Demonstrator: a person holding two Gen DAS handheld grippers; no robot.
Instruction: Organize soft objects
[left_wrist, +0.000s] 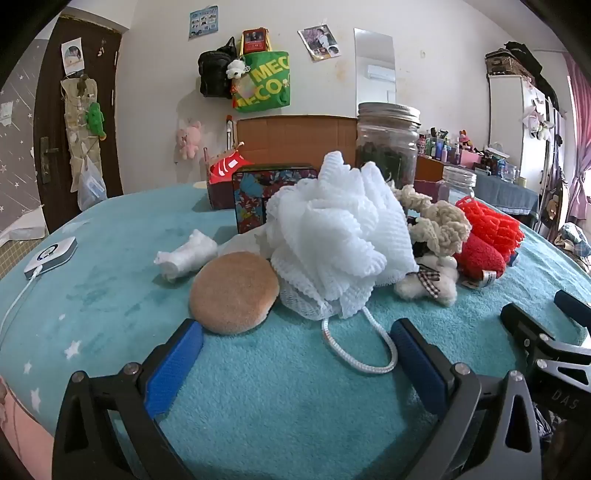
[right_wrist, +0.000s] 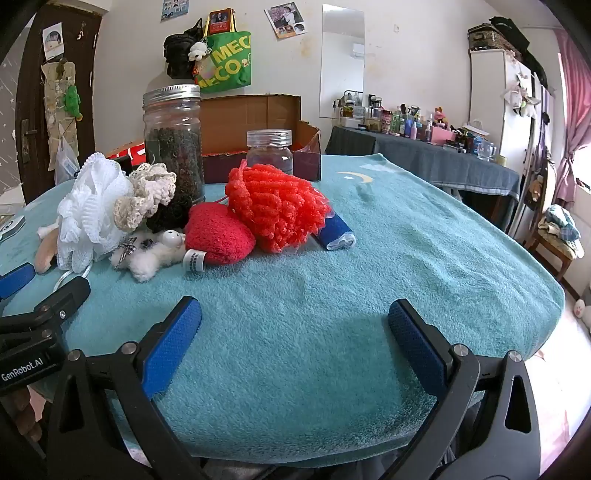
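A pile of soft things lies on the teal towel (left_wrist: 258, 387): a white mesh bath pouf (left_wrist: 332, 236) with a cord loop, a tan round sponge (left_wrist: 232, 291), a rolled white cloth (left_wrist: 184, 254), a cream crochet piece (left_wrist: 439, 218), a small plush sheep (right_wrist: 155, 254), a red heart plush (right_wrist: 218, 236), a red-orange yarn pouf (right_wrist: 277, 206) and a blue rolled cloth (right_wrist: 336, 232). My left gripper (left_wrist: 295, 354) is open and empty, just short of the sponge and cord. My right gripper (right_wrist: 295, 332) is open and empty over bare towel, in front of the red items.
A tall glass jar of dark leaves (right_wrist: 173, 144), a small plastic jar (right_wrist: 269, 147), a patterned tin (left_wrist: 266, 195) and a cardboard box (right_wrist: 251, 114) stand behind the pile. A white charger (left_wrist: 50, 256) lies at the left. The table edge (right_wrist: 546, 306) drops off on the right.
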